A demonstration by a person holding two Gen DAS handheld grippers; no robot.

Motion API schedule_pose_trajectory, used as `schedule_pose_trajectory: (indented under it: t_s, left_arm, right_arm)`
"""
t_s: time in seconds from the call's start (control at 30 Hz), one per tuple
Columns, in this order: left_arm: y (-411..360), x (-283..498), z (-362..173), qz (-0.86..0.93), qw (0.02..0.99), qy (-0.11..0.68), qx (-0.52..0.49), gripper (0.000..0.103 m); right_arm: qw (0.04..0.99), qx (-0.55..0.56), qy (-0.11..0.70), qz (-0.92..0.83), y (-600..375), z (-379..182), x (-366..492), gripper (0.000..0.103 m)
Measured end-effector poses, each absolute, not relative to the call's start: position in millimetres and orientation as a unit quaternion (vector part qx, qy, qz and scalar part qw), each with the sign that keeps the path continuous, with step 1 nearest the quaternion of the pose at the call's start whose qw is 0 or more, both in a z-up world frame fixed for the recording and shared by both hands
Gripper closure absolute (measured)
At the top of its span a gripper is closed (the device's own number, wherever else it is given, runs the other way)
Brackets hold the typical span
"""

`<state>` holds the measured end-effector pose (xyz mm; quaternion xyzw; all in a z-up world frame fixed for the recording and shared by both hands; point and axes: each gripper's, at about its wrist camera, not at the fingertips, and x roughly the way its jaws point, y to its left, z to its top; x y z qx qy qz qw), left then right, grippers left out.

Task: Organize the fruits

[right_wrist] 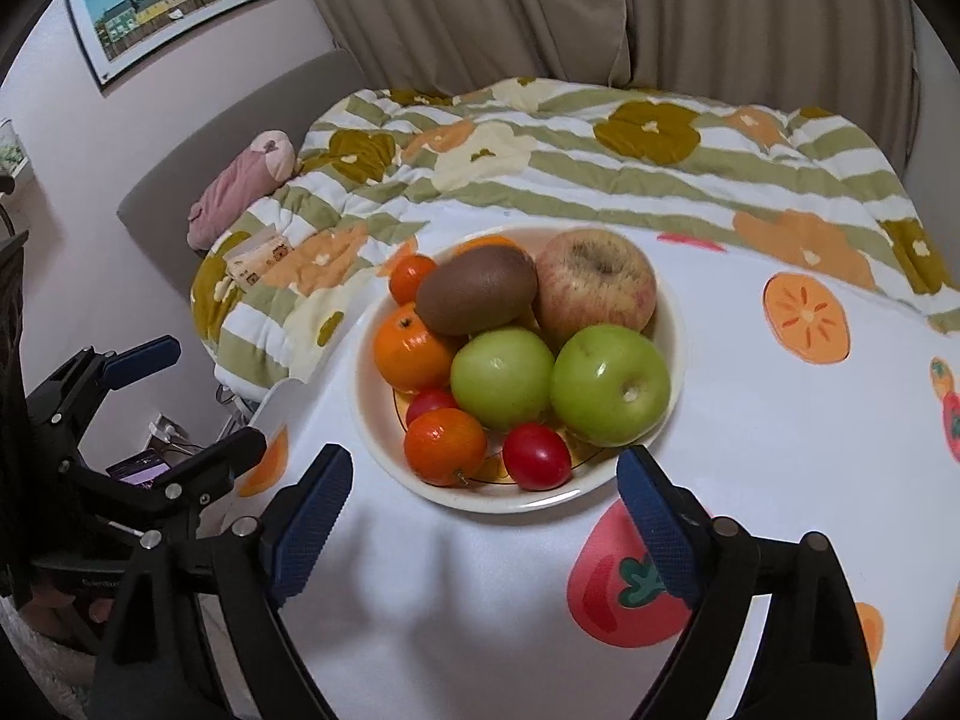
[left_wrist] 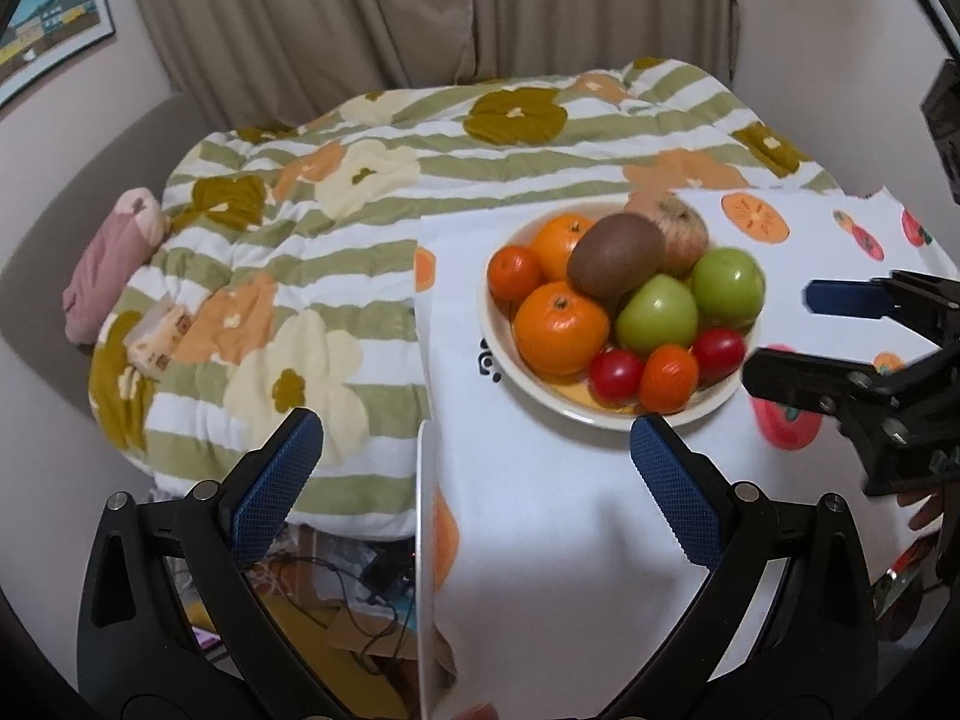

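Right wrist view: all fruit in sight lies heaped in the cream bowl (right_wrist: 672, 324), directly ahead of the right gripper (right_wrist: 483, 501), whose blue pads stand wide apart and hold nothing. Nearest its fingertips are a red cherry tomato (right_wrist: 536, 456) and a small orange tomato (right_wrist: 444, 446); beyond them sit two green apples (right_wrist: 609, 384), a tangerine (right_wrist: 413, 357), a kiwi (right_wrist: 477, 289) and a russet apple (right_wrist: 595, 288). The left gripper (left_wrist: 477, 450) is likewise spread and empty, with the bowl ahead and to its right. This arrangement fits either a full bowl awaiting sorting or fruit already gathered into it; the frames do not settle which. For any grasp, judged from the pile: take a top or rim-side fruit, close across its widest part, and lift straight up, since round pieces leaning on each other are likely to roll. Bowl and grippers are over a table with a white cloth (right_wrist: 750, 450) printed with persimmon and strawberry figures; a floral quilt (right_wrist: 600, 180) lies beyond. A dark printed mark on the cloth beside the bowl in the left wrist view is not legible; no brand or label can be read.
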<state>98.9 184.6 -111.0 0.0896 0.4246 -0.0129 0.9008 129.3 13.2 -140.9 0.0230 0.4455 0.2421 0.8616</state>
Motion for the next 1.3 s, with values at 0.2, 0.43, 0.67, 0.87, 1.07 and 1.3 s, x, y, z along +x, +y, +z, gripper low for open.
schedule_pose_trajectory:
  t_s: [0.2, 0.43, 0.67, 0.87, 1.07, 1.3]
  left_arm:
    - [155, 82, -68, -0.002, 0.913, 0.401, 0.079, 0.0]
    - [118, 60, -22, -0.007, 0.926, 0.375, 0.041, 0.0]
    - [93, 38, 6, 0.003, 0.937, 0.348, 0.033, 0.0]
    - [80, 22, 15, -0.01, 0.945, 0.326, 0.019, 0.0]
    - [69, 15, 18, -0.021, 0.949, 0.313, 0.024, 0.0]
    - [60, 13, 20, -0.024, 0.951, 0.305, 0.035, 0.0]
  right_arm:
    - [0.883, 0.036, 0.41, 0.224, -20, -98, 113, 0.0]
    - [0.912, 0.024, 0.389, 0.128, -79, -39, 80, 0.0]
    - [0.92, 0.032, 0.388, 0.049, -133, -15, 49, 0.0]
    - [0.926, 0.036, 0.376, 0.016, -155, -12, 29, 0.0]
    - [0.931, 0.037, 0.363, 0.004, -164, -5, 19, 0.0]
    - [0.935, 0.033, 0.353, -0.004, -162, -2, 13, 0.0]
